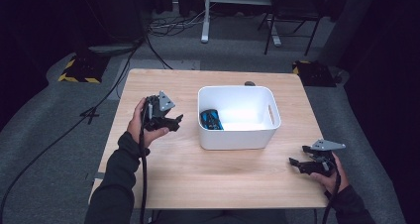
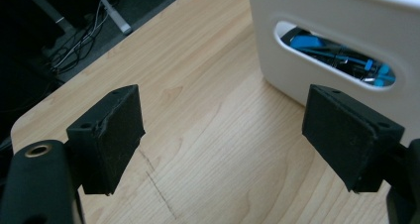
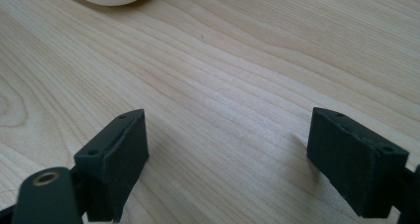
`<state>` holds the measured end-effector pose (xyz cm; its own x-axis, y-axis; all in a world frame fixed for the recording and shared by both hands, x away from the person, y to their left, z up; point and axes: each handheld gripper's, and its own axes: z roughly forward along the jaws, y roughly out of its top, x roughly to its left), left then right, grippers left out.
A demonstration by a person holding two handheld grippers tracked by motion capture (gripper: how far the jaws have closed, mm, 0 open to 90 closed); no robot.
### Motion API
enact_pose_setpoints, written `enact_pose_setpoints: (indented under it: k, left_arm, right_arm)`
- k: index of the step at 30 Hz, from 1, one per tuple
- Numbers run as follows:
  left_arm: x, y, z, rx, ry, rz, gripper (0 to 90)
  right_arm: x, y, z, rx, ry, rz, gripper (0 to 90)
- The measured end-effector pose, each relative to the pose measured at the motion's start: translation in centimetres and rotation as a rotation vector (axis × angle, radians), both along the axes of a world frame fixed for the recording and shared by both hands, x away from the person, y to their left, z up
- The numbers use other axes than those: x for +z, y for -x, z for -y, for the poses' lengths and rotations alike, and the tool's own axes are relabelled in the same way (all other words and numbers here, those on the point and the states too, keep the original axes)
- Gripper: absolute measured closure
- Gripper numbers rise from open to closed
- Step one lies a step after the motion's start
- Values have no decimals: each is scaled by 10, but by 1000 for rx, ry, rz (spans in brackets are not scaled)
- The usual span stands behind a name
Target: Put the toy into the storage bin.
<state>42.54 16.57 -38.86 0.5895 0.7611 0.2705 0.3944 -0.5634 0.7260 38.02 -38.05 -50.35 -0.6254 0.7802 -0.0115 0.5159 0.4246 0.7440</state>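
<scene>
Your left gripper [image 1: 174, 120] is just off the bin's [image 1: 237, 135] left wall, with the bin's slot handle [image 2: 337, 53] ahead of its jaws and the clips [image 1: 212, 120] sitting inside near that wall. Your right gripper [image 1: 297, 163] is down by the table's [image 1: 208, 179] near right corner, bin up and to its left, well apart.

Bright overhead light on table [image 1: 208, 179], dark surroundings, soft grain.

a pale wooden surface [image 1: 218, 179] stands on grey carpet [image 1: 44, 120]. behind it, black cables [image 1: 173, 26] sprawl near a white desk leg [image 1: 205, 16] and a dark folding chair [image 1: 292, 16]. yellow-and-black striped plates [image 1: 79, 70] lie at the far left.
</scene>
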Motion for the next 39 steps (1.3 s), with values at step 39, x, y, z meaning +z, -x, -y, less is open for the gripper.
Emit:
enact_pose_setpoints:
  k: [39]
  left_arm:
    - [-65, 48, -31, 2, -90, -119, 161]
  right_arm:
    - [0, 0, 0, 0, 0, 0, 159]
